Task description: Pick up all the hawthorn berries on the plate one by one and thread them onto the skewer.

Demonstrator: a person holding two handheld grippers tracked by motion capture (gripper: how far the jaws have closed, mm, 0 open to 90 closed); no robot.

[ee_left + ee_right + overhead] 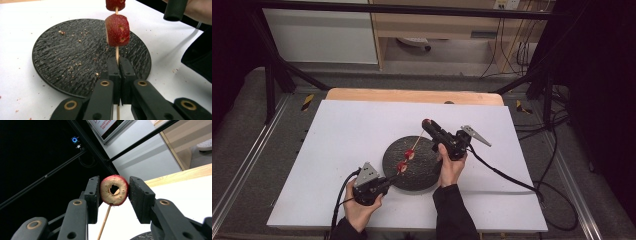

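A thin wooden skewer slants over a round black slate plate. Its near end is clamped in my left gripper, which is shut on the stick just below a strawberry piece. A second piece sits higher on the stick, and both show as red pieces in the high view. At the far tip, my right gripper is shut on a red-skinned fruit ring. The skewer comes up beneath the ring, and my right gripper holds it from both sides.
The plate carries scattered crumbs and lies on a white board over a wooden table. Cables trail off to the right. A black frame stands around the table.
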